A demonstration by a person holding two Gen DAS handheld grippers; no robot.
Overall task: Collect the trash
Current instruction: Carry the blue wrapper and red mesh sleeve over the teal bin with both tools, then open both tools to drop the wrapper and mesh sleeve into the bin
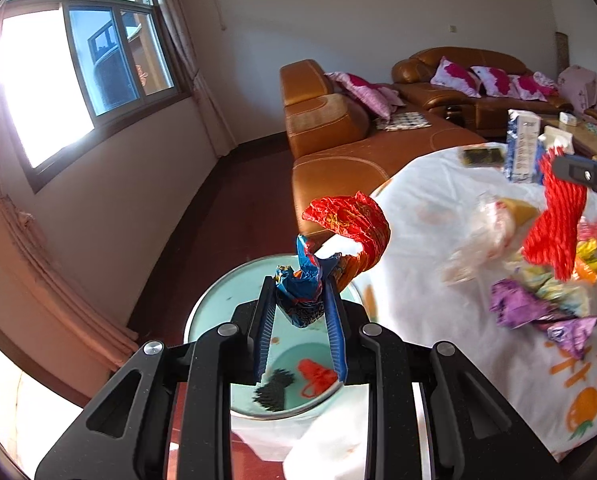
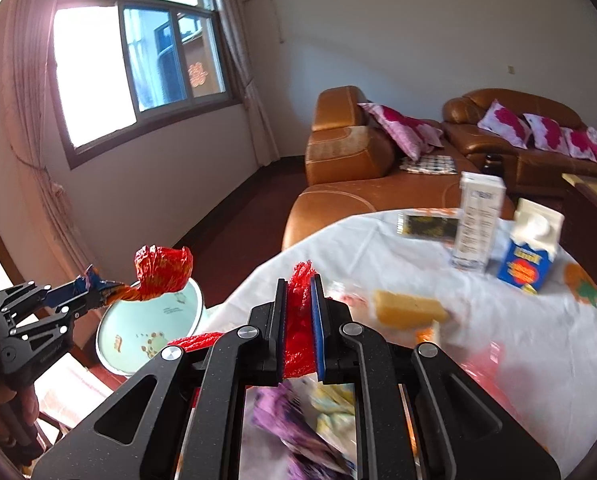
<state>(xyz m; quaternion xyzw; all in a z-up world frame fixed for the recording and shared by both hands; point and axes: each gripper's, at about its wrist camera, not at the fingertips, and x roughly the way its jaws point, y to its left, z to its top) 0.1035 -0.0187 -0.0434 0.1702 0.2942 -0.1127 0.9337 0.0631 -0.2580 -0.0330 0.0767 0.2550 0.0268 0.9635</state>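
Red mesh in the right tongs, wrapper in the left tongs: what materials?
Red mesh: looks like soft plastic netting, matte; ribbed open weave, hangs limp from the right tongs.
Wrapper: probably thin printed foil or plastic film, glossy; sharp crinkles, red-orange and blue print, twisted where the left tongs pinch it.

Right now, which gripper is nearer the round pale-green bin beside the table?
Left. The left gripper, shut on a crumpled red-and-blue wrapper, hangs right above the bin. The right gripper, clamping red mesh netting, is over the white-clothed table.
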